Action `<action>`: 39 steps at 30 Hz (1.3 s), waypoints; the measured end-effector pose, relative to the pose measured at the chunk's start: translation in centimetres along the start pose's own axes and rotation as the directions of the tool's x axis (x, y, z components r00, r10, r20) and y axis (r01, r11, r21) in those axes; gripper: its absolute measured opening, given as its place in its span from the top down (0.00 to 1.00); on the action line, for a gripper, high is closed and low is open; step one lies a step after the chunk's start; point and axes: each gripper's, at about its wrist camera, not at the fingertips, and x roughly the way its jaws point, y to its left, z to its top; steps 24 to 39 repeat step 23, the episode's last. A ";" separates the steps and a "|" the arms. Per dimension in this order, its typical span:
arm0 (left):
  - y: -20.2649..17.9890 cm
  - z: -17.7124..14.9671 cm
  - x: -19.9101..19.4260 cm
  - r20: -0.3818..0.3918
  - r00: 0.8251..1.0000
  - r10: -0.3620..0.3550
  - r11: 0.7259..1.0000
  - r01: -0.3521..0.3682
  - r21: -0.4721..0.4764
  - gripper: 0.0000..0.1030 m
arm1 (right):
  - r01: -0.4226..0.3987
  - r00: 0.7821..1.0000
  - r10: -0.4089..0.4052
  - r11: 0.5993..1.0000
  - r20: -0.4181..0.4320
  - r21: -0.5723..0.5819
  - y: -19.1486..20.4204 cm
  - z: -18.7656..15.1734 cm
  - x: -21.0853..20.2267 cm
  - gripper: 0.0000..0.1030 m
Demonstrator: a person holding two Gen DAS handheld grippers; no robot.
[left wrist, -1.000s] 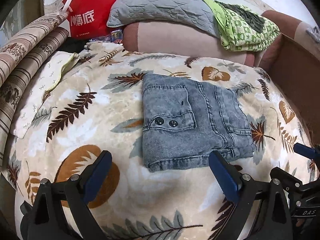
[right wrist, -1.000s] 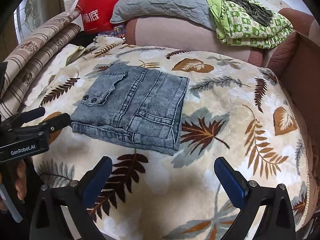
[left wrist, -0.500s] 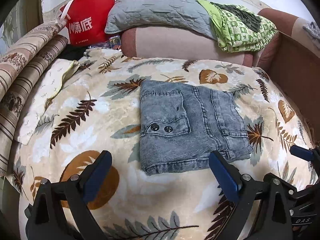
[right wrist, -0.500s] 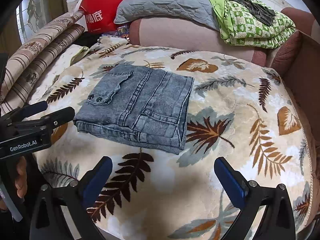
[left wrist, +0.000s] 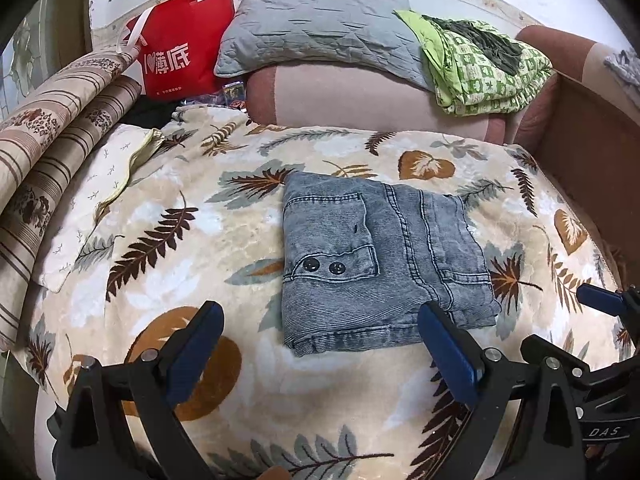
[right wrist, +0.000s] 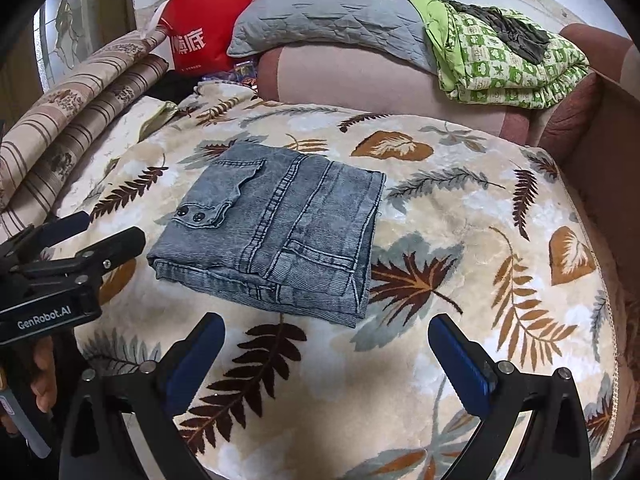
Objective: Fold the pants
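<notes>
Grey-blue denim pants (left wrist: 376, 256) lie folded into a compact rectangle on the leaf-patterned blanket (left wrist: 168, 248), button pocket on top. They also show in the right wrist view (right wrist: 276, 236). My left gripper (left wrist: 320, 348) is open and empty, just in front of the pants' near edge. My right gripper (right wrist: 328, 360) is open and empty, in front of the pants and to their right. The left gripper (right wrist: 84, 240) also shows at the left edge of the right wrist view, apart from the pants.
A grey pillow (left wrist: 320, 32), a folded green quilt (left wrist: 484, 68) and a red bag (left wrist: 180, 56) sit at the back on a pink bolster (left wrist: 360, 100). Striped rolled bedding (left wrist: 48, 152) lies left. A brown wooden side (left wrist: 592, 148) stands right.
Both grippers have drawn back slightly from the pants and stay open. The folded pants have not moved on the blanket.
</notes>
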 end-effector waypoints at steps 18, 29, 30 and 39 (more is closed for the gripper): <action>-0.5 0.5 0.1 -0.015 0.998 -0.053 0.999 0.053 0.001 0.05 | 0.014 1.000 -0.014 1.000 -0.003 -0.018 0.3 0.5 0.4 0.00; -0.9 0.8 0.5 -0.009 0.999 -0.051 0.998 0.051 0.027 0.04 | 0.012 1.000 -0.013 1.000 -0.007 -0.017 0.2 0.6 0.7 0.00; -0.9 0.8 0.5 -0.009 0.999 -0.051 0.998 0.051 0.027 0.04 | 0.012 1.000 -0.013 1.000 -0.007 -0.017 0.2 0.6 0.7 0.00; -0.9 0.8 0.5 -0.009 0.999 -0.051 0.998 0.051 0.027 0.04 | 0.012 1.000 -0.013 1.000 -0.007 -0.017 0.2 0.6 0.7 0.00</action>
